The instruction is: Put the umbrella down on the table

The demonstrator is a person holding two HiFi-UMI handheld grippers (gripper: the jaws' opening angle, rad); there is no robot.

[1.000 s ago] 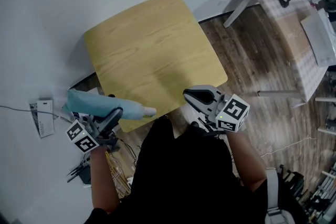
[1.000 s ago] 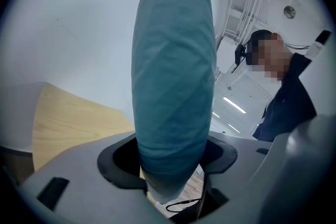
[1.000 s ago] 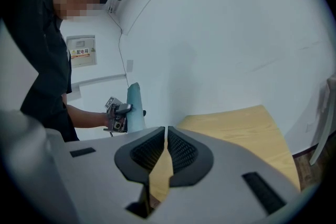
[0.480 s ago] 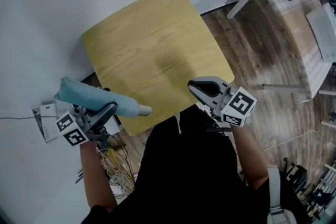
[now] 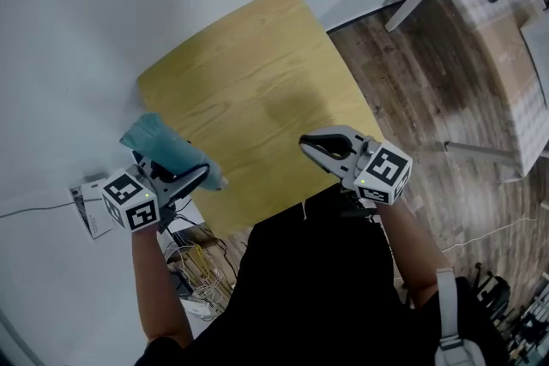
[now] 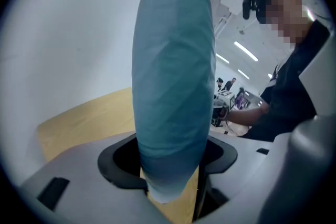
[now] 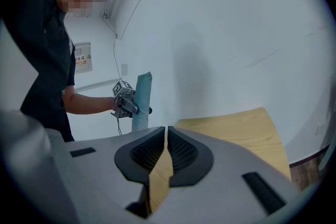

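Observation:
A folded teal umbrella is held in my left gripper, just off the table's near left corner. In the left gripper view the umbrella stands between the jaws of that gripper, which is shut on its lower part, and its top points away from the camera. The light wooden table is bare. My right gripper hovers over the table's near right edge, shut with nothing in it. From the right gripper view the umbrella stands nearly upright beside the table.
A white wall runs behind and to the left of the table. A second table with a checked cloth stands at the far right on the wooden floor. Cables and a leaflet lie on the floor at the near left.
The left gripper has turned and risen, swinging the umbrella from lying sideways across the table's corner to nearly upright. The right gripper has stayed almost still.

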